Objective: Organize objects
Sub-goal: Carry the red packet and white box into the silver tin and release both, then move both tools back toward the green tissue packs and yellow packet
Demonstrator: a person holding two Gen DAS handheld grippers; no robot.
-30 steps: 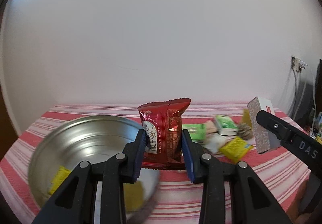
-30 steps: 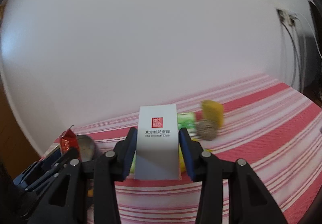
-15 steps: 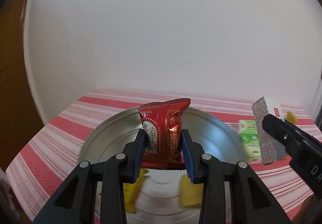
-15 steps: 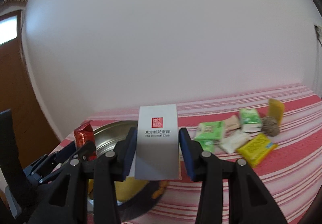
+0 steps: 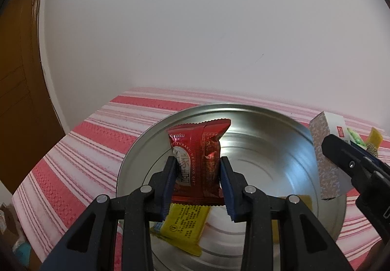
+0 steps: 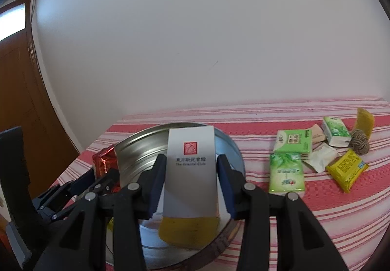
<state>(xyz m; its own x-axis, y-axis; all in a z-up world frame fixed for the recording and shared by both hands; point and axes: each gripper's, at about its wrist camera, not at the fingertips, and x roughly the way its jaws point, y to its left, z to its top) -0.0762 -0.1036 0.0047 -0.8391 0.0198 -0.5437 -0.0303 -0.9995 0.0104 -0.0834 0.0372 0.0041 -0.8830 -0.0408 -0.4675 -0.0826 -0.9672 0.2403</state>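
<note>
Left gripper clamped on a shiny red crinkled foil snack packet, held upright over a wide round metal tin with ridged concentric rings in its base. Right gripper clenched on a tall white rectangular cardboard box with a red square seal and printed lettering, also above the tin. Inside the tin: a flat yellow plastic packet with printed text, another yellow piece partly hidden behind the left gripper. Tin sits on a red-and-white striped woven tablecloth. The left wrist view shows the box's patterned grey side; only the right wrist view shows the loose pile well apart from the tin: two green soft tissue packs, a third green-white pack, a white wrapper, a beige sachet, a yellow packet, a knotted rope ball, a yellow sponge-like slab.
</note>
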